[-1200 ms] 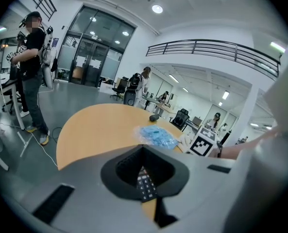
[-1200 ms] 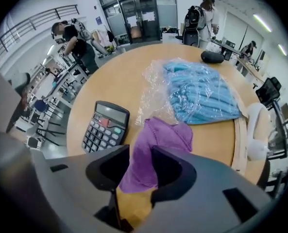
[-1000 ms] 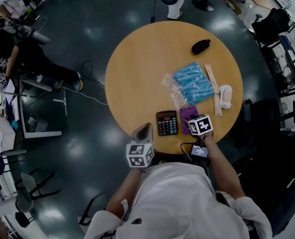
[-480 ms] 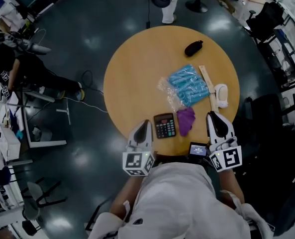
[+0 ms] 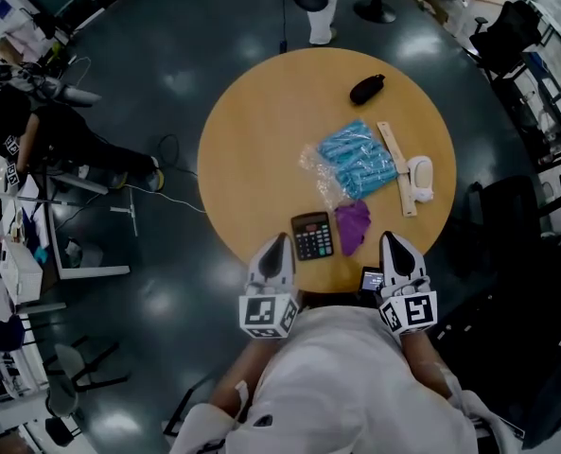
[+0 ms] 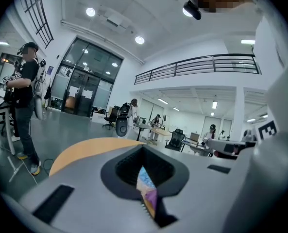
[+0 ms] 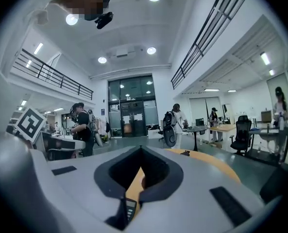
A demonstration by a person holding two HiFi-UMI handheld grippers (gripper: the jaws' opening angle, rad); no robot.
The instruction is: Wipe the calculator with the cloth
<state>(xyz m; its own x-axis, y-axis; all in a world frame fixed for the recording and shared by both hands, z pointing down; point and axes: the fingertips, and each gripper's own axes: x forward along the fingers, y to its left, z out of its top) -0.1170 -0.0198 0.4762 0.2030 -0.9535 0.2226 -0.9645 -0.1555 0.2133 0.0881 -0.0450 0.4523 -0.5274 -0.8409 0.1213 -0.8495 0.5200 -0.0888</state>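
The black calculator (image 5: 314, 235) lies near the round table's (image 5: 252, 112) front edge, with the crumpled purple cloth (image 5: 353, 225) right beside it and nothing touching either. My left gripper (image 5: 278, 242) hovers at the table edge just left of the calculator, shut and empty. My right gripper (image 5: 392, 240) hovers to the right of the cloth, also shut and empty. In the left gripper view the jaws (image 6: 144, 152) meet, and only a slit of blue and purple shows between them. In the right gripper view the calculator (image 7: 129, 208) peeks through the slit below the shut jaws.
Behind the cloth lie a blue packet (image 5: 358, 159) with clear wrap (image 5: 320, 170), a wooden stick (image 5: 394, 166), a white object (image 5: 420, 180) and a black mouse (image 5: 367, 89). A small lit screen (image 5: 373, 279) sits by the table edge. People, desks and chairs stand around the room.
My right gripper has lifted off the purple cloth, swung from pointing down to level, drawn back to the table edge and shut. My left gripper has risen a little.
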